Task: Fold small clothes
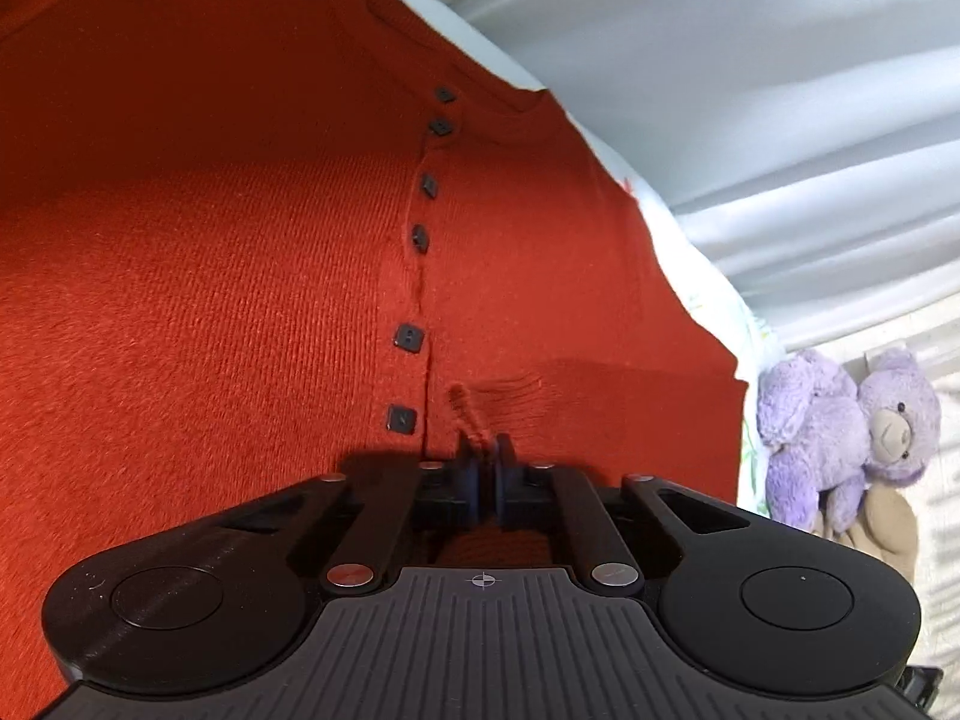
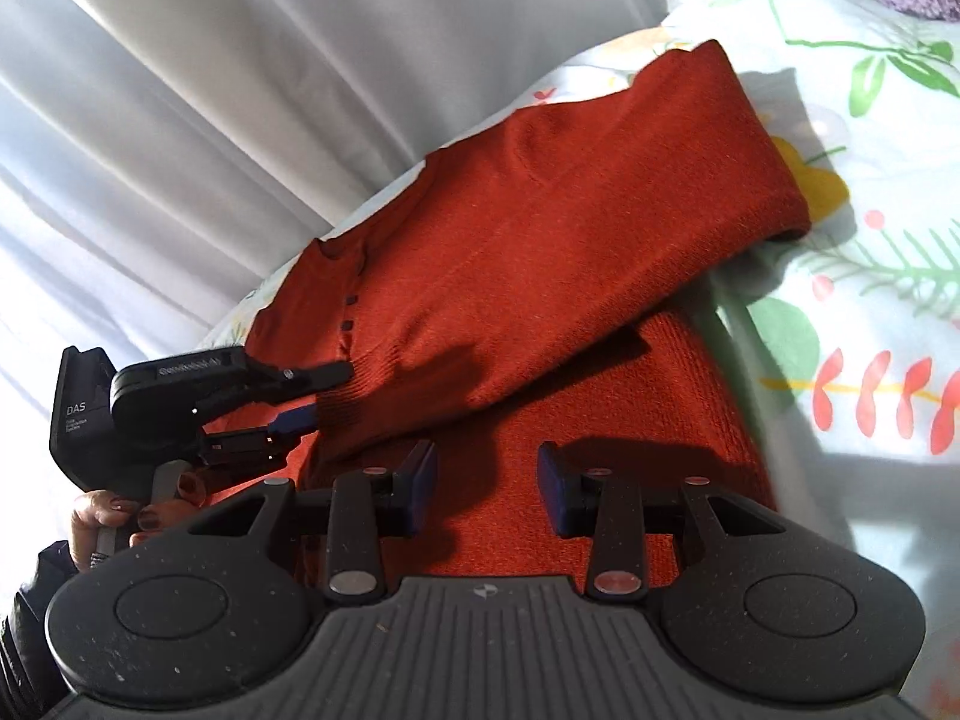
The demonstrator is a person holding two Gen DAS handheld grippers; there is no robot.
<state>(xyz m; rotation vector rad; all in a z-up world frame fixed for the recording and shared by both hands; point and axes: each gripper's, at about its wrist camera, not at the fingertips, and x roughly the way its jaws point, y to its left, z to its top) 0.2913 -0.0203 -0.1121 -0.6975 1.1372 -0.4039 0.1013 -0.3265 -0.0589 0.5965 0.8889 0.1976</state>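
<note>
A rust-red knit cardigan (image 1: 240,276) lay flat on a floral bedsheet (image 2: 870,312), its sleeve (image 2: 630,210) folded across the body toward 1 o'clock, dark square buttons (image 1: 409,337) lining the placket. The left hand-held gripper (image 1: 487,450) was clamped tight on a pinch of ribbed hem. The right hand-held gripper (image 2: 486,474) hovered partly open over the fabric, gripping nothing. A hand (image 2: 114,516) held the left tool at 9 o'clock.

Cardigan (image 1: 240,270): rust-red knit, dark square buttons (image 1: 409,337) in a row
Left hand-held gripper (image 1: 485,456): closed, pinching a fabric fold
Teddy bear (image 1: 840,438): purple, right edge
</note>
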